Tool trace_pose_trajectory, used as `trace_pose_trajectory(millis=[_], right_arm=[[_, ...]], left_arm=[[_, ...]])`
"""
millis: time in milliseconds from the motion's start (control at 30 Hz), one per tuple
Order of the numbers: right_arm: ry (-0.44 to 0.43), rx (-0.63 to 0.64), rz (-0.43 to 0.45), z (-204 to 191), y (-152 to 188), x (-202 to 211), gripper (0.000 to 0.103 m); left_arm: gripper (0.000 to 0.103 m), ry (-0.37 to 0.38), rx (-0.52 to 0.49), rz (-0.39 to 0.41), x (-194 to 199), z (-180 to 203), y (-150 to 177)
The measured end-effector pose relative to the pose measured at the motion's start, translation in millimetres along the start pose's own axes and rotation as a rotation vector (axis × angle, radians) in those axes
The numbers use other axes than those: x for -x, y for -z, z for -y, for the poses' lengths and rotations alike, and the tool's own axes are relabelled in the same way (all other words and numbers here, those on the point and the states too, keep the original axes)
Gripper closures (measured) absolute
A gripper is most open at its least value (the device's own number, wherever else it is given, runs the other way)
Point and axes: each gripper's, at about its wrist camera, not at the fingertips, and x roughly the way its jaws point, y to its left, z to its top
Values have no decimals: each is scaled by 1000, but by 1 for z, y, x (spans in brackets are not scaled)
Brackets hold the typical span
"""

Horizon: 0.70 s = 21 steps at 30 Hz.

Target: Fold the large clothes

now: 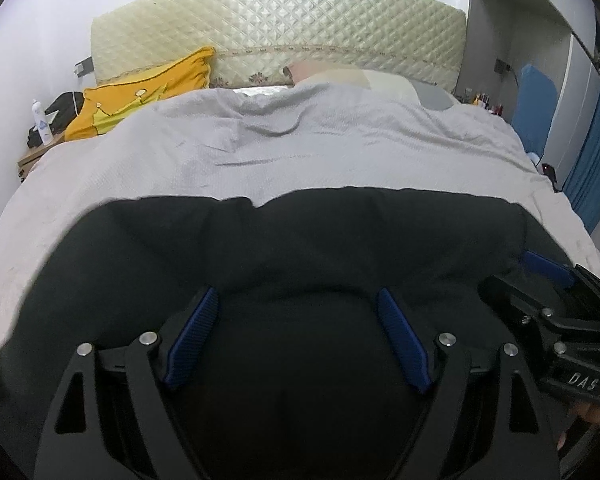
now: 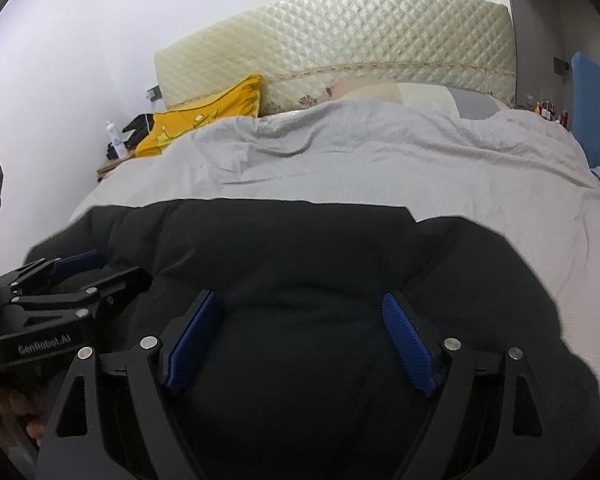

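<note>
Right up close is the left claw point(image 1: 296, 340). Its two blue pads point(image 1: 194, 340) stand wide apart, and black cloth fills the space between them. The pads do not squeeze the cloth, so the claw holds nothing. Whether the pads brush the cloth I cannot tell.

The right claw point(image 2: 300, 344) is just the same: wide, with black cloth between its pads and nothing pinched. The two claws sit side by side, close together.

The cloth is a big black garment point(image 1: 300, 248). It lies on the grey blanket point(image 1: 300, 152), at the end far from the cream headboard point(image 1: 280, 28). It is spread out wide, with its far edge facing the headboard.

I think it is soft and floppy, and thick, so a bit heavy for clothes. It will sag and bunch up when lifted. It looks not slippery and will not break. A good place to grab is the near edge or the corners, one claw on each side.
</note>
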Motion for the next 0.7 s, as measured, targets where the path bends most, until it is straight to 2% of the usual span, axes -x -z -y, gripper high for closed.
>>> trace_pose_trajectory(millis=[133,267,333,433,600,700], right_arm=[[20,-14,33,9,-3,25,18],[89,22,58,20,-1,46,12],[147,24,79,26,1,50,0],[156,27,68,33,7,47,0],[193,41,36,43,18,37,0],[172,15,15,48,23,29,0]], left_arm=[[21,-21,11,2,25,-23,-4],[20,-59,61,22,46,-61,-4],[20,-81,56,5,43,-70,0],[20,-144,18,-34,33,-74,15],[19,-161,-3,-41,21,-71,28],[17,-182,-9,-37,15,-69,33]])
